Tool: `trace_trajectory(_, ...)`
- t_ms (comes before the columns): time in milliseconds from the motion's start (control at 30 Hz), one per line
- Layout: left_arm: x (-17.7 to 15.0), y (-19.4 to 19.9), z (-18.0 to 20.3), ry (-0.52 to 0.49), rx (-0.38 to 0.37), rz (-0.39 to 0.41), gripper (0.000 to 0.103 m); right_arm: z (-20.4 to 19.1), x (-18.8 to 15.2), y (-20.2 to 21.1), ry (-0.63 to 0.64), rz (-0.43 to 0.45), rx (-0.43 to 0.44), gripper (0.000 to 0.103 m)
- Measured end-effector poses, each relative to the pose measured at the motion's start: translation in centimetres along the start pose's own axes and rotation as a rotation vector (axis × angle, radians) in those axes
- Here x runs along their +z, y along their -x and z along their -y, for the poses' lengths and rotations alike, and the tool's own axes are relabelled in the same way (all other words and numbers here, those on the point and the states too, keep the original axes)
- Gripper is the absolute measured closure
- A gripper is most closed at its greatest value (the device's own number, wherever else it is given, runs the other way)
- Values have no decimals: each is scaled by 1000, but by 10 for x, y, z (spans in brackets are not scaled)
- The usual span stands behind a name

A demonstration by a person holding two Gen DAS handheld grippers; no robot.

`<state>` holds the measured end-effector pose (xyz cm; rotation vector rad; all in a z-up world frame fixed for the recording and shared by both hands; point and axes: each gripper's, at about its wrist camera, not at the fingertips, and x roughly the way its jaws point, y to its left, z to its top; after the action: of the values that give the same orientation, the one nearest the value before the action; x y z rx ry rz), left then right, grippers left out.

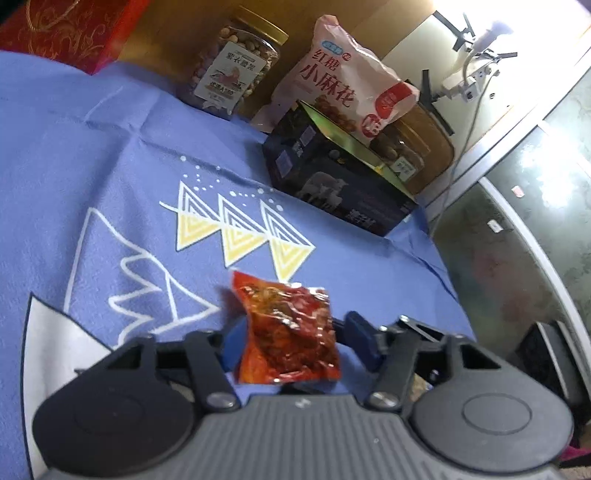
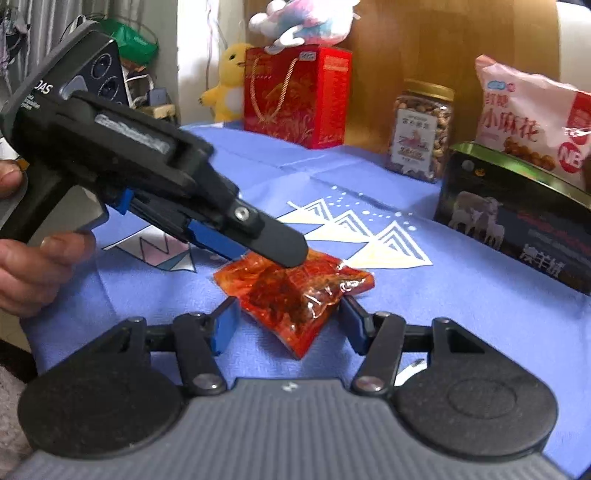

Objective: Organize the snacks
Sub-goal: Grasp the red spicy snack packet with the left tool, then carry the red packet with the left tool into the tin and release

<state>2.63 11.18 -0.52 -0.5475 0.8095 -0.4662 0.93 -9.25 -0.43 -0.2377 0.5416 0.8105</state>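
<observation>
A small red spicy snack packet (image 1: 290,330) (image 2: 295,291) is above the blue cloth (image 1: 110,155) (image 2: 461,302). My left gripper (image 1: 291,332) is shut on the packet; in the right wrist view the left gripper (image 2: 273,254) comes in from the left and holds the packet's far edge. My right gripper (image 2: 288,325) is open, its blue fingers on either side of the packet's near end without touching it. At the back stand a nut jar (image 1: 236,70) (image 2: 421,133), a pink snack bag (image 1: 343,88) (image 2: 532,122) and a dark box (image 1: 332,177) (image 2: 517,221).
A red gift box (image 2: 295,96) (image 1: 62,33) stands at the cloth's far side, with plush toys (image 2: 229,81) behind it. The table edge and floor (image 1: 517,240) lie to the right in the left wrist view.
</observation>
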Motion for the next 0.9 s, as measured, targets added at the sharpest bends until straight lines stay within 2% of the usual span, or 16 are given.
trace_trajectory(33, 1, -2, 1, 1, 11, 0, 62, 1, 0, 1, -10, 6, -8, 45)
trace_trajectory(67, 2, -3, 1, 3, 18, -3, 64, 2, -1, 2, -23, 15, -19, 50)
trace_trajectory(267, 12, -19, 18, -57, 24, -28, 65, 13, 0, 12, -67, 50, -79, 55)
trace_trajectory(400, 29, -25, 35, -96, -12, -18, 65, 20, 6, 25, -48, 104, -141, 55)
trace_trajectory(667, 85, -51, 80, -234, -31, 21, 65, 62, 32, 33, -38, 194, -244, 55)
trace_trajectory(900, 143, -89, 104, -315, -5, 70, 65, 111, 69, 16, -79, 252, -312, 55)
